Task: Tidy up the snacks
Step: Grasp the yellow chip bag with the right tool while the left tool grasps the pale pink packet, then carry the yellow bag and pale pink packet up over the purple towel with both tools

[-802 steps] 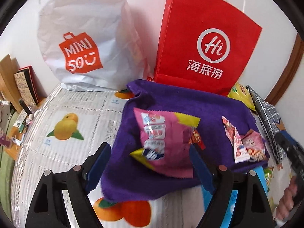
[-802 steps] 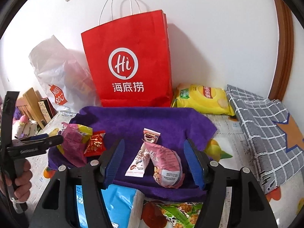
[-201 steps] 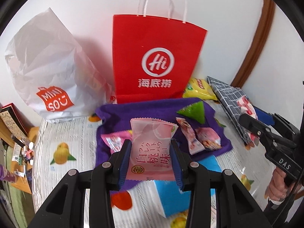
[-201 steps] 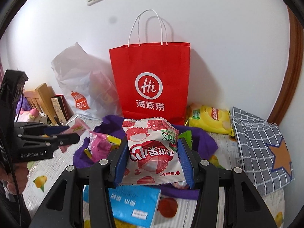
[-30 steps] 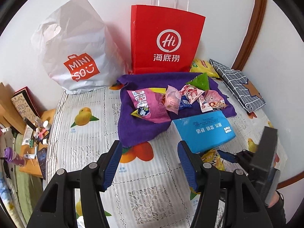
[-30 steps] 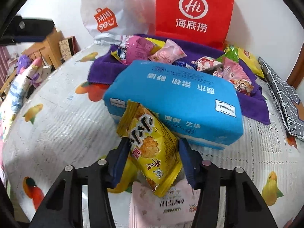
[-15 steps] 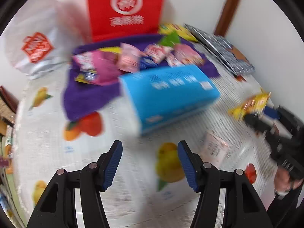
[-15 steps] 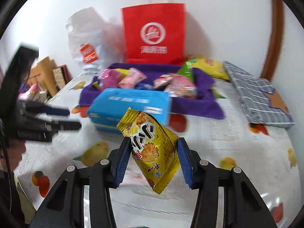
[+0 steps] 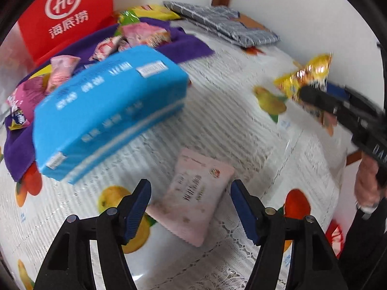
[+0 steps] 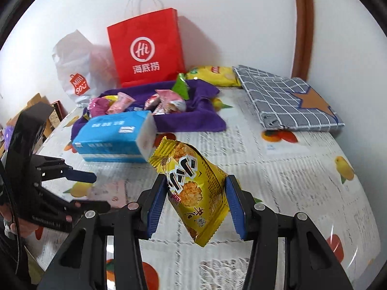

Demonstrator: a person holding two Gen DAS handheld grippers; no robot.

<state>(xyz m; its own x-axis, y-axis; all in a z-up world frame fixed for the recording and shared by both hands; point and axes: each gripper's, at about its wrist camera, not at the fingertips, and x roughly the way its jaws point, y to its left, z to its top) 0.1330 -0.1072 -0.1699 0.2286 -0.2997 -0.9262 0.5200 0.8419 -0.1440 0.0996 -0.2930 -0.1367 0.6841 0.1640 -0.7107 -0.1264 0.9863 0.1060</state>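
Left hand-held gripper (image 9: pixel 191 205) newly over pink packet (image 9: pixel 193 200)

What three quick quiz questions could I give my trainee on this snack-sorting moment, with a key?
1. True or false: the right gripper is shut on the yellow snack packet.
2. Which item lies on the tablecloth between the open fingers of the left gripper? A) the blue tissue pack B) the pale pink packet C) the grey checked cloth
3. Fill in: the snacks sorted so far sit on a ____ towel in front of the red paper bag.

Key
1. True; both pads press its sides and it hangs clear of the table.
2. B, the pale pink packet, not yet gripped.
3. Purple; the purple towel.
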